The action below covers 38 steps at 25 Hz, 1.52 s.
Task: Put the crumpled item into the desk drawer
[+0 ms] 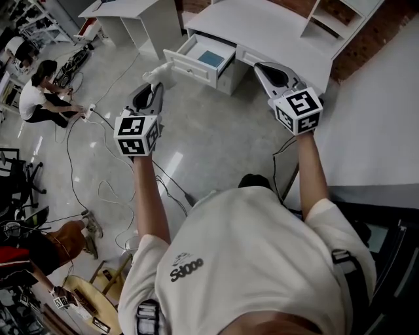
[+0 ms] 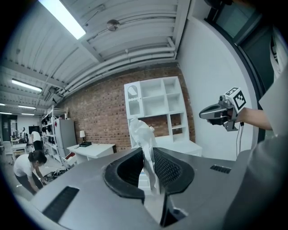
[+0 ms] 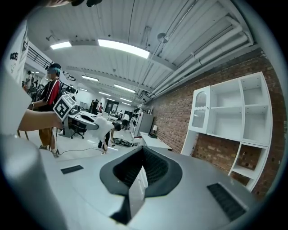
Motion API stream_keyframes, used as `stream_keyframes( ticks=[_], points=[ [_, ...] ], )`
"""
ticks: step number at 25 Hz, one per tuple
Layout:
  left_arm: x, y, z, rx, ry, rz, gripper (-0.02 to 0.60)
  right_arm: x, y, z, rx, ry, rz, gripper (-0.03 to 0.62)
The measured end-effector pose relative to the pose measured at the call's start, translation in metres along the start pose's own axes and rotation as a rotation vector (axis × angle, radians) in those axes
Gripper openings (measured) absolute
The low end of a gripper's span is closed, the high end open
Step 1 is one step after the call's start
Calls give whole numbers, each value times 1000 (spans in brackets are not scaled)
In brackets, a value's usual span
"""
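The crumpled item [image 1: 160, 72] is a wad of white paper, and my left gripper [image 1: 156, 86] is shut on it in the air above the floor, just left of the open desk drawer [image 1: 196, 64]. In the left gripper view the paper [image 2: 142, 134] stands up from between the ribbed pads [image 2: 167, 169]. A blue thing [image 1: 211, 59] lies inside the drawer. My right gripper [image 1: 260, 67] hovers over the white desk's [image 1: 275, 33] front edge, right of the drawer, its jaws together with nothing in them. The right gripper view shows the left gripper [image 3: 83, 120] and paper [image 3: 105, 129] at left.
A white shelf unit [image 1: 340, 16] stands on the desk against a brick wall. Cables [image 1: 98, 131] run across the shiny floor at left, where a person [image 1: 39, 98] crouches. Another white desk [image 1: 131, 16] stands behind. A guitar [image 1: 85, 298] lies at the bottom left.
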State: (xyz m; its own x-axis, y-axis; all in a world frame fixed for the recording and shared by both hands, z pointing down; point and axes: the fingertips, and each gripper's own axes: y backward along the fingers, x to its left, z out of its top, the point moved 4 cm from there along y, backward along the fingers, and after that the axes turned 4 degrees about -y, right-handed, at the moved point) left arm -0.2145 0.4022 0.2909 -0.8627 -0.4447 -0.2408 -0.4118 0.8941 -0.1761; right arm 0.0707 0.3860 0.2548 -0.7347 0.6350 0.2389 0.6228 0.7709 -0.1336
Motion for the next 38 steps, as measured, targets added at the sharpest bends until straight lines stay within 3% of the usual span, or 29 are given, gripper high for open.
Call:
stream_keyframes(
  ticks=[9, 14, 30, 38],
  points=[
    [14, -15, -8, 11, 16, 0, 66, -8, -21, -1, 27, 6, 0, 5],
    [23, -44, -10, 29, 12, 1, 66, -34, -46, -13, 32, -9, 0, 5],
    [74, -271, 16, 114, 19, 75, 66, -240, -210, -52, 19, -20, 81, 5],
    [92, -367, 25, 161, 31, 110, 66, -321, -277, -66, 19, -30, 134, 5]
  ],
)
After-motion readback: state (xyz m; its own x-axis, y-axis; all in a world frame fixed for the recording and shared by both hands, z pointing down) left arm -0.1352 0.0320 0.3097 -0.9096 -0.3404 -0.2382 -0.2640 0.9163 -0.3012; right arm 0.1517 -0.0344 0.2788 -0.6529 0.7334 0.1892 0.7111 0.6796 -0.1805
